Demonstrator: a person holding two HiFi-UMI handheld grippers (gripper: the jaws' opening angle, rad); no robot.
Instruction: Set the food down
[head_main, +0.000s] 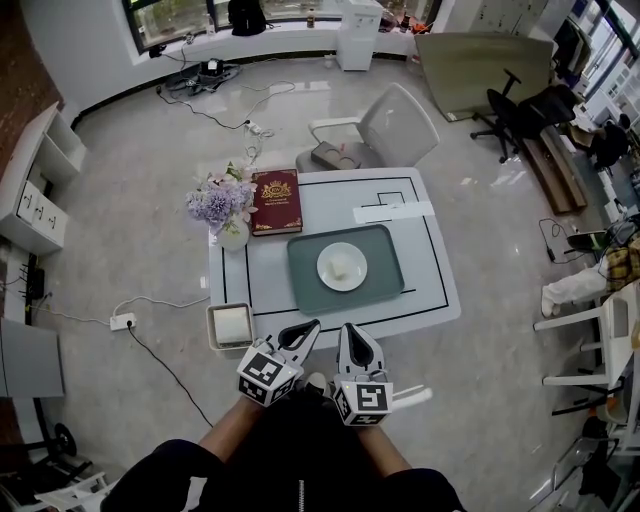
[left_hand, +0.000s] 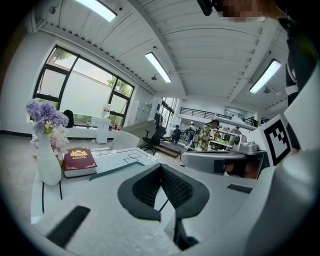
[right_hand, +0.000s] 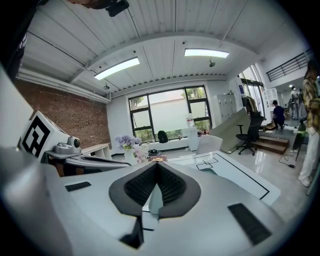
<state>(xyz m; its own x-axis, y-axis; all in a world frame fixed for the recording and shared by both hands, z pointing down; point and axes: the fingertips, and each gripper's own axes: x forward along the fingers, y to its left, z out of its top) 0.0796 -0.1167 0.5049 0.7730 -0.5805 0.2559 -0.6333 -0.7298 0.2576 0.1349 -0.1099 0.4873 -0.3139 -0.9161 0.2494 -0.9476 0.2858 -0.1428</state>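
Observation:
A pale round piece of food (head_main: 343, 268) lies on a white plate (head_main: 325, 262), which rests on a grey-green tray (head_main: 300, 272) in the middle of the white table (head_main: 440, 290). Both grippers hover at the table's near edge, short of the tray. My left gripper (head_main: 313, 326) is shut, its ribbed pads meeting at the tips with nothing between them (left_hand: 161, 167). Beside it, my right gripper (head_main: 349, 328) is also shut and empty (right_hand: 157, 165). Neither touches the plate or the food.
A dark red book (head_main: 277, 201) and a vase of purple flowers (head_main: 225, 208) stand at the table's far left. A white paper strip (head_main: 394, 212) lies at the back. A small white box (head_main: 231, 325) sits at the near left corner. A grey chair (head_main: 385, 130) stands behind the table.

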